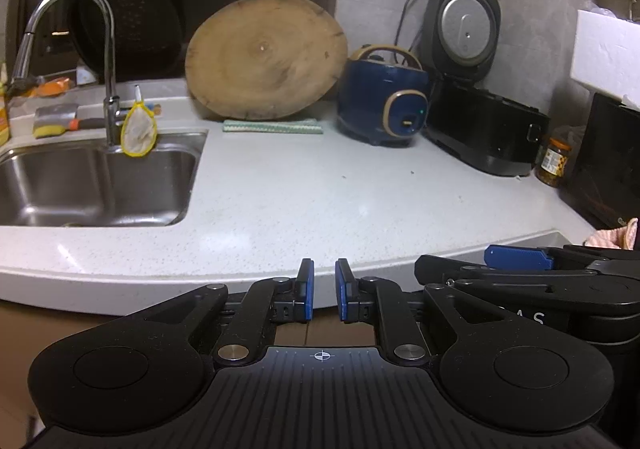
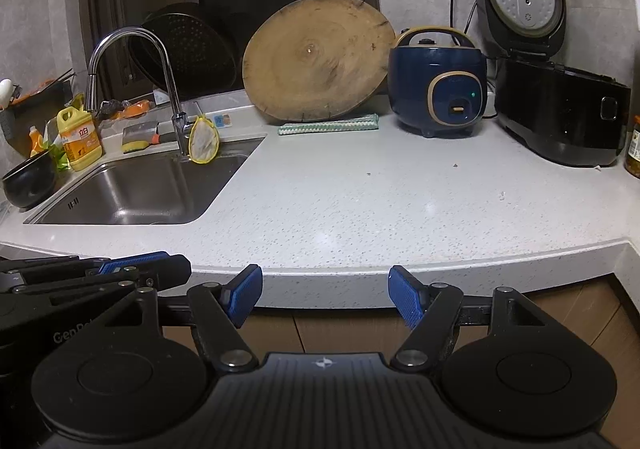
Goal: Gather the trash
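Observation:
Both grippers hover side by side just in front of the white speckled counter's front edge (image 1: 240,273). My left gripper (image 1: 324,289) has its blue pads a narrow gap apart with nothing between them. My right gripper (image 2: 326,297) stands wide open and empty. Each shows in the other's view: the right gripper's fingers (image 1: 516,258) at the right edge, the left gripper's fingers (image 2: 132,262) at the left. On the counter I see only small dark crumbs (image 2: 455,165) and a tiny white scrap (image 2: 502,194), far from both grippers.
A steel sink (image 1: 96,153) with a tap (image 1: 108,49) and a yellow-rimmed strainer net (image 1: 139,131) lies left. At the back stand a round wooden board (image 1: 266,57), a blue cooker (image 1: 382,101), an open black rice cooker (image 1: 484,129), a folded cloth (image 1: 272,126) and a jar (image 1: 554,161).

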A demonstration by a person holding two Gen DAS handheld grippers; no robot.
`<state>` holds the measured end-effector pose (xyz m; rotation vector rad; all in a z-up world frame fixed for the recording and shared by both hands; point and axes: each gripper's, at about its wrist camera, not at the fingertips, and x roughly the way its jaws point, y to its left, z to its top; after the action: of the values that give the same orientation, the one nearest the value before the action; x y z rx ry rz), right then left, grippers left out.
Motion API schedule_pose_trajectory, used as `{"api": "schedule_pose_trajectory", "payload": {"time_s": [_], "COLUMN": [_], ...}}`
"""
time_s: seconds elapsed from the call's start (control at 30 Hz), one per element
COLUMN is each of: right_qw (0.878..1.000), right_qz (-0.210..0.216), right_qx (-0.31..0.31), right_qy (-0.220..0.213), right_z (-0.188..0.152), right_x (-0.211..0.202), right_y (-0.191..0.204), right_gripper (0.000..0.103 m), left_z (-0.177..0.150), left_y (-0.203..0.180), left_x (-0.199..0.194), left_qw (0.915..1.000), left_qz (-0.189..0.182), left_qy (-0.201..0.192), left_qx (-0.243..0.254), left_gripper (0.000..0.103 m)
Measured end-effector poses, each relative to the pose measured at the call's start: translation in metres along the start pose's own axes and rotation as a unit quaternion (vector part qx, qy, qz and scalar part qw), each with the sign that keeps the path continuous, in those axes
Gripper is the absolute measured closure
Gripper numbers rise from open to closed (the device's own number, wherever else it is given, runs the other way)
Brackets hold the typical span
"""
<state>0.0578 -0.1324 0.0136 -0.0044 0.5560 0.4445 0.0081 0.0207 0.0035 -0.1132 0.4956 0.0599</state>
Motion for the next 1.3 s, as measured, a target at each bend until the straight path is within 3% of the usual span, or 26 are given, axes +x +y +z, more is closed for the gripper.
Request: {"api": "schedule_pose_trajectory", "payload": {"time_s": [1.3], "right_qw": [1.0], "right_qz": [-0.002], "right_qx": [0.002], "right_qy": [0.003], "right_z": [-0.0026], "right_x": [-0.0006], "right_y": [-0.0019], "right_gripper": [0.032], "left_z": [-0.0026], "left_y": [-0.0008], "left_x": [-0.003], "left_qw": [0.9999], "left_qz": [-0.01], "left_qy": [0.002], "left_qx": [0.004], "left_gripper": [0.088]}}
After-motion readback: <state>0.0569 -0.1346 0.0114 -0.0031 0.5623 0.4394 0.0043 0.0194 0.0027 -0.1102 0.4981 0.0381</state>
